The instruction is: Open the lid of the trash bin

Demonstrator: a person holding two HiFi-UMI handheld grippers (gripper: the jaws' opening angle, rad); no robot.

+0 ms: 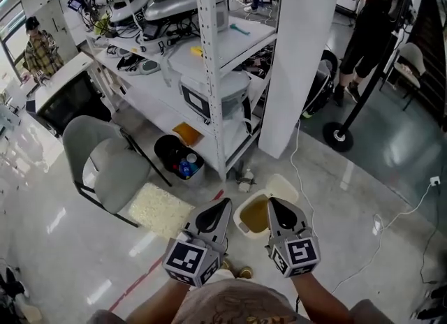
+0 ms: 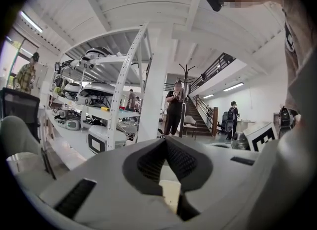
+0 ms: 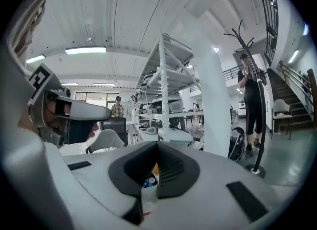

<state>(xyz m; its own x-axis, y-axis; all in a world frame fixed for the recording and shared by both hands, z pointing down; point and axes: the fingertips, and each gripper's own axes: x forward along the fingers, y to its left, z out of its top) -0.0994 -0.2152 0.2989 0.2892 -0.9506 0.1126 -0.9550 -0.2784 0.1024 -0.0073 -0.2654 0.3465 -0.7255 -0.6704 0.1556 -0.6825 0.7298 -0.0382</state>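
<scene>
- Cream bin (image 1: 241, 226) on floor just in front of rack (image 1: 207, 50); lid (image 1: 283, 188) tipped back, yellowish inside showing.
- Left gripper (image 1: 225, 202), right gripper (image 1: 272, 201): also before rack, tips together, nothing held.

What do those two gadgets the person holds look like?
The left hand-held gripper and right hand-held gripper match: light grey shells tapering to a point, black textured pads inside, a cube of black-and-white square markers at the back.
</scene>
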